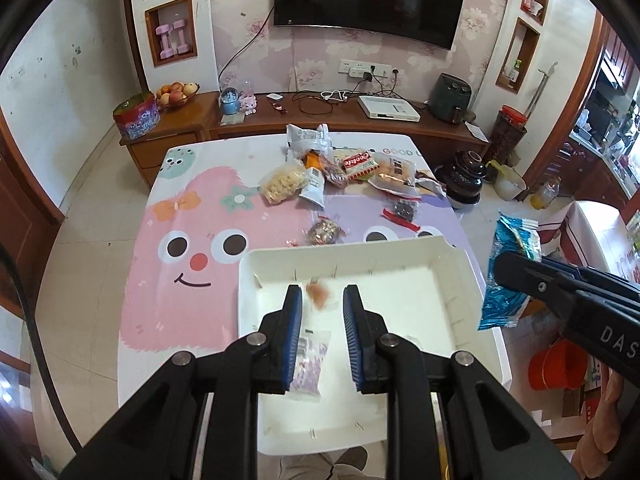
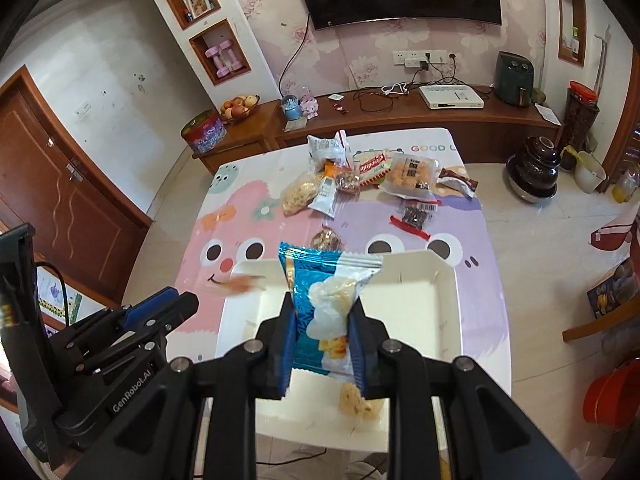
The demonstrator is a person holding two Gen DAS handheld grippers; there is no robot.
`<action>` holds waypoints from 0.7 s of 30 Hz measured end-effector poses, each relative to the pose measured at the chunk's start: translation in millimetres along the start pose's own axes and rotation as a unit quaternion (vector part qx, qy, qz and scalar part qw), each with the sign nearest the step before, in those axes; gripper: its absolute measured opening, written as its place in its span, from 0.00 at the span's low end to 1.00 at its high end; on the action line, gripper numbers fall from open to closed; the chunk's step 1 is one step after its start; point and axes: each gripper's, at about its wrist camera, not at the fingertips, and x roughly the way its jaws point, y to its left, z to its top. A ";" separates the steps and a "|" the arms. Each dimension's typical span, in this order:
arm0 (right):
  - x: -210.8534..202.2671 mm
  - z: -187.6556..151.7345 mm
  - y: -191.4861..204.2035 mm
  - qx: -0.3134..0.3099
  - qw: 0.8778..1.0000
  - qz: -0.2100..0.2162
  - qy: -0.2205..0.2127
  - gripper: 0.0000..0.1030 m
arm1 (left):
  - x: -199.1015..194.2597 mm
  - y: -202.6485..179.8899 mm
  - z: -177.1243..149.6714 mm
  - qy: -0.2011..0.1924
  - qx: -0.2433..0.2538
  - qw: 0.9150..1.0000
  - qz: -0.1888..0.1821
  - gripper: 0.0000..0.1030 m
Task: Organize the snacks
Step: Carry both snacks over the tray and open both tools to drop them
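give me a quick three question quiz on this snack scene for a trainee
1. True or false: the right gripper is shut on the blue packet.
2. What lies in the white tray? a) small sachet b) dumbbell c) apple
3. Fill in: the snack pile lies ___ the tray (beyond/inside).
Key: 1 true; 2 a; 3 beyond

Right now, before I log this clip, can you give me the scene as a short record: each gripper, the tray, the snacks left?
left gripper: shut, gripping nothing; small orange snack blurred at its tips
right gripper: shut on blue-and-white packet, above the tray
white tray: near end of table; one small pale packet inside
loose snacks: piled at the far end
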 end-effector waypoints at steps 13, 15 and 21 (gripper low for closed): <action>3.1 -35.8 8.6 -0.020 0.999 -0.020 0.016 0.23 | 1.1 -14.4 -29.9 0.011 0.021 1.000 0.013 0.19; 4.0 -38.7 9.4 -0.021 0.999 -0.022 0.019 0.24 | 0.4 -12.7 -32.5 0.014 0.019 1.000 0.013 0.25; 4.5 -45.1 10.1 -0.018 0.999 -0.031 0.022 0.29 | -4.4 -6.4 -39.7 0.014 0.005 1.000 0.019 0.60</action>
